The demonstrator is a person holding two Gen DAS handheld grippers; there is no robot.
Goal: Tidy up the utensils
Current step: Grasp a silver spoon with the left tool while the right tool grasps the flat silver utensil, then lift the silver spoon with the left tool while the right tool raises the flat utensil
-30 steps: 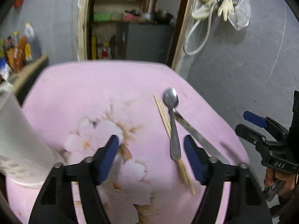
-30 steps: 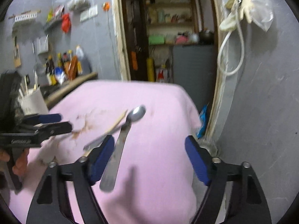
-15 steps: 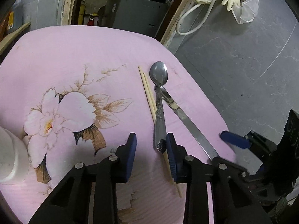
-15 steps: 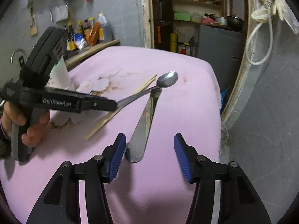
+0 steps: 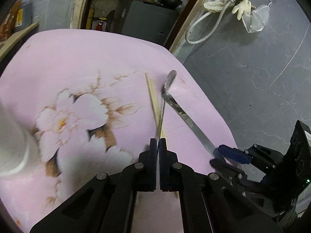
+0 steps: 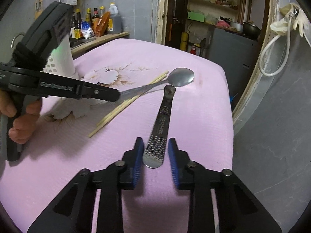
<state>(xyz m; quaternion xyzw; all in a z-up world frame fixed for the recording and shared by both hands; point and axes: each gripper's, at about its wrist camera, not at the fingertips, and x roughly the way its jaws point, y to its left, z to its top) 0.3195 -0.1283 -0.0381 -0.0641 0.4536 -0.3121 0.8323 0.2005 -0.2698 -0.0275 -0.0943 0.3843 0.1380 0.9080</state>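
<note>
My right gripper [image 6: 154, 151] is nearest: its blue pads straddle the wavy-patterned end of a flat steel utensil handle [image 6: 159, 130] lying on the pink tablecloth [image 6: 194, 116]. The jaws are closing, with a sliver of cloth showing either side of the handle, so the pads are not yet pressing on it. My left gripper [image 5: 157, 145] has its pads clamped together on the thin handle of the spoon [image 5: 168, 81]; in the right wrist view the spoon handle runs out of the left fingertips [image 6: 108, 95] and its bowl rests beside the far tip of the flat utensil. A pair of wooden chopsticks [image 6: 126, 104] lies on the cloth under the spoon handle, slanting away towards the far edge. My left hand [image 6: 21, 120] wraps the left gripper's grip. Beyond it stands a white perforated utensil holder [image 6: 62, 62] on the cloth's floral print. Farther off, a shelf carries sauce bottles [image 6: 93, 23], and a rubber glove [image 5: 243, 5] hangs on the grey wall.
</note>
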